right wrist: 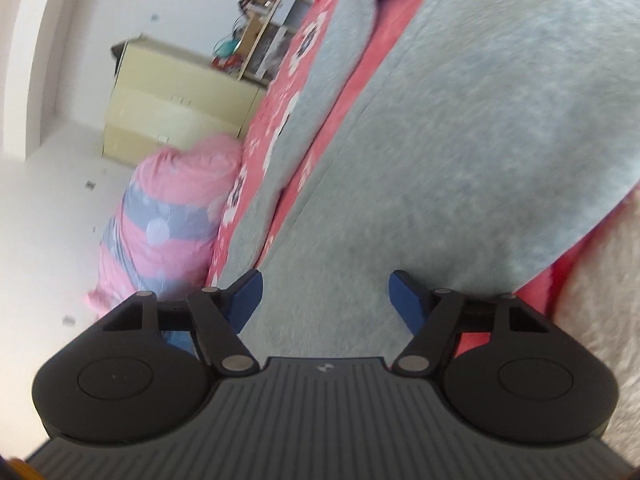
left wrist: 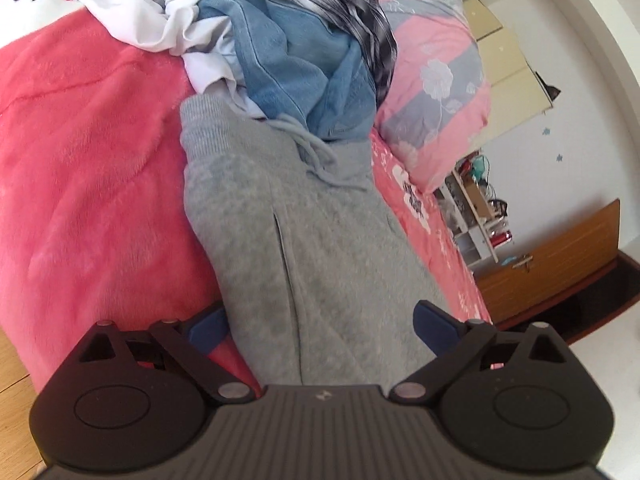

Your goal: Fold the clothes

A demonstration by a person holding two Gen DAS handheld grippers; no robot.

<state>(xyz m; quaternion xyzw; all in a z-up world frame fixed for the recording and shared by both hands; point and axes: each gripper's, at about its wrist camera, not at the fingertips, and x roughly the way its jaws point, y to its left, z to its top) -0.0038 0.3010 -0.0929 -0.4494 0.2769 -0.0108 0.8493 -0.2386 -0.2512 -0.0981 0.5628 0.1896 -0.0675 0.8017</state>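
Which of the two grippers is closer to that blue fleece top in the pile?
Left. The left gripper hangs open over the grey sweatpants, facing the blue fleece top ahead. The right gripper sees only grey fabric; no blue top there.

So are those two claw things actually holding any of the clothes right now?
No. Both the left gripper and right gripper are open, poised over the grey sweatpants on the bed, clamping nothing.
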